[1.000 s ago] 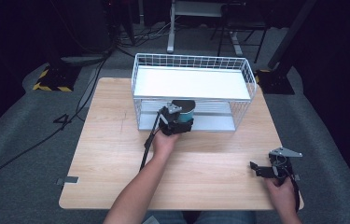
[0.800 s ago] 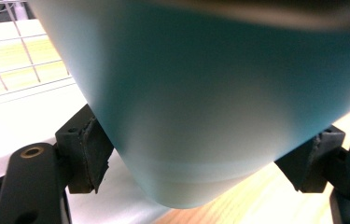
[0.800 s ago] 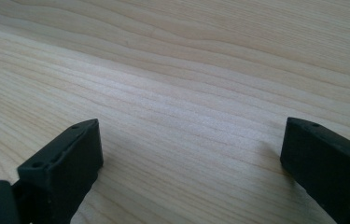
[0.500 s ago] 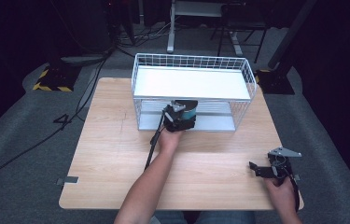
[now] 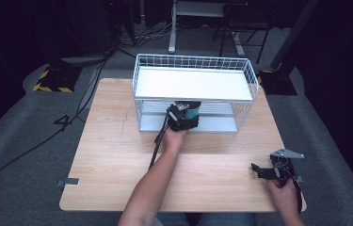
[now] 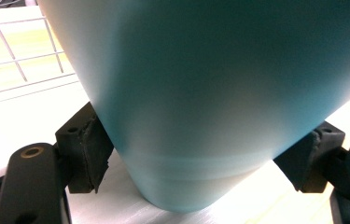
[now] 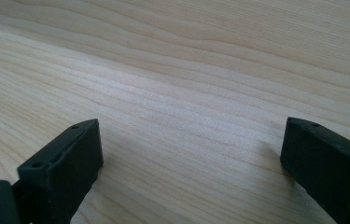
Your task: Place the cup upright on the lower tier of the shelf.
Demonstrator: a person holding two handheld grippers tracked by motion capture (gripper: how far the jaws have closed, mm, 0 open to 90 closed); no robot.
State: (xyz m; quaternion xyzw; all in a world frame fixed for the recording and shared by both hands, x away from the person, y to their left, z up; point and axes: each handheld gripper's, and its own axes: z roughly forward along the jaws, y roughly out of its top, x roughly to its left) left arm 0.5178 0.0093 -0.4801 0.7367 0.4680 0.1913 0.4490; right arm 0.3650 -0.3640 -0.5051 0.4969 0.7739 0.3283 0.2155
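Teal cup (image 6: 219,93) sits clamped between the jaws of the left gripper (image 5: 183,115), at the open front of the white wire rack (image 5: 254,84), level with its lower shelf (image 6: 28,121). In the left gripper view the pads (image 6: 86,154) press the cup's narrow lower part, where the wall tapers. That taper is the risk, I judge: a smooth sloping wall could slide out of the pads if the hold loosens too soon or the hand tilts. The cup could also knock the rack's wires just beside the jaws. The right gripper (image 5: 275,169) rests low over the bare wooden table (image 7: 186,70), well apart from the rack, its jaws spread wide on nothing.
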